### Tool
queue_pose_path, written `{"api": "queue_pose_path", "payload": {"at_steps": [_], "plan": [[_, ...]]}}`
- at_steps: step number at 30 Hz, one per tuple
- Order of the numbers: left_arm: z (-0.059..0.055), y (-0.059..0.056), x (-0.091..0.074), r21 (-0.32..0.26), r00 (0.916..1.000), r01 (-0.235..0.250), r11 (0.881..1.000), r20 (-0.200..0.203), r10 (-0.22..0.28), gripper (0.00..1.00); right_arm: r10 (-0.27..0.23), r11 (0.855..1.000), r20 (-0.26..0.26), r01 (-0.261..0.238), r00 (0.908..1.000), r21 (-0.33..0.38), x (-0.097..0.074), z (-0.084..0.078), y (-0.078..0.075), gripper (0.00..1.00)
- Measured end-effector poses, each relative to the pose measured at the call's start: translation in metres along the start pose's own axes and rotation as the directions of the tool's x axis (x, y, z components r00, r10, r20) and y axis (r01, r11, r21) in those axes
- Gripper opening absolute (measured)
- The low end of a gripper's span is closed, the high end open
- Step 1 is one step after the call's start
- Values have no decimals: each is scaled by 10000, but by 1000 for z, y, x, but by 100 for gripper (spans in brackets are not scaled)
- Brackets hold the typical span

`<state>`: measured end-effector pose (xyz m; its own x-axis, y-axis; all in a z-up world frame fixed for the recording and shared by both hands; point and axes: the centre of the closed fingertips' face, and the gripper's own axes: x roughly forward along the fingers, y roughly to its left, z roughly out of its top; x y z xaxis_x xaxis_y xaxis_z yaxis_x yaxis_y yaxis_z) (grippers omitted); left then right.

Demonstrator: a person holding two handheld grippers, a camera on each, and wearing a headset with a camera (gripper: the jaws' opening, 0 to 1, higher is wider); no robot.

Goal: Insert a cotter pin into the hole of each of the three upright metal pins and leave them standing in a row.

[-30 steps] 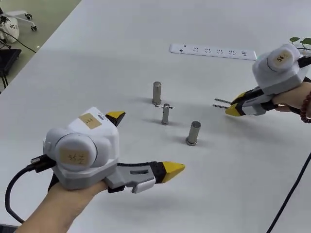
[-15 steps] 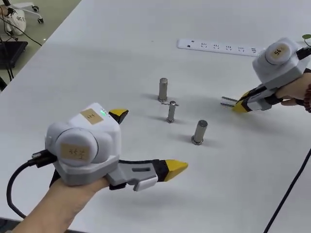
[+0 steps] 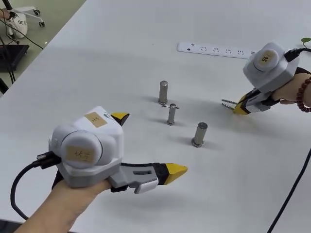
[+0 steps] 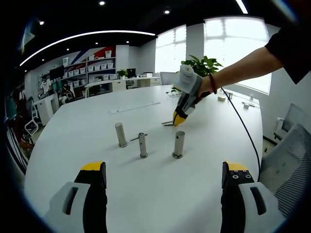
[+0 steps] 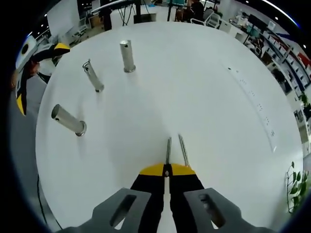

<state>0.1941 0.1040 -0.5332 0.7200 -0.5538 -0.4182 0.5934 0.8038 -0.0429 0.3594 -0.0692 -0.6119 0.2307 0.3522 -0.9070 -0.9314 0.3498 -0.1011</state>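
Three metal pins stand upright on the white desk [image 3: 97,63] in a slanted row, apart from one another: far pin [image 3: 163,92], middle pin [image 3: 171,115], near pin [image 3: 199,134]. The middle pin is thinner than the other two and already has a fitted cotter pin [image 3: 169,105] through its top, w/ the loop sticking out to one side. The far and near pins have nothing through them. The right tongs [image 3: 239,109] sit low over the desk, off to the right of the row, jaws closed on a loose cotter pin [image 3: 228,103]. Its two legs poke out past the yellow tips and point toward the row; can't tell if they touch the desk. In the right gripper view the right tongs [image 5: 167,170] pinch that cotter pin [image 5: 175,145] at one end, legs side by side, w/ the row well ahead and to the left. The left tongs [image 3: 148,142] are held at the near-left, clear of the pins, jaws spread wide, nothing btwn them. In the left gripper view the left tongs [image 4: 164,167] frame the row from below. A power strip [image 3: 216,49] lies on the desk beyond the pins.
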Motion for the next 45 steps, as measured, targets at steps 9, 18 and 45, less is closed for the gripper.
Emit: {"api": "queue_pose_path", "payload": {"at_steps": [9, 18, 45], "plan": [[-7, 4, -3, -86, 9997, -61, 9999, -251, 59, 97, -504, 9985, 374, 512, 9980, -217, -6, 3, 5, 0], [-1, 6, -6, -227, 10000, -53, 9997, -66, 51, 91, -1023, 9935, 1167, 1074, 9879, -386, -23, 9, 9, 0], [35, -8, 15, -89, 9943, 1008, 9949, 358, -1004, 56, -479, 9899, 3767, 944, 9251, -1058, -79, 66, 92, 0]]}}
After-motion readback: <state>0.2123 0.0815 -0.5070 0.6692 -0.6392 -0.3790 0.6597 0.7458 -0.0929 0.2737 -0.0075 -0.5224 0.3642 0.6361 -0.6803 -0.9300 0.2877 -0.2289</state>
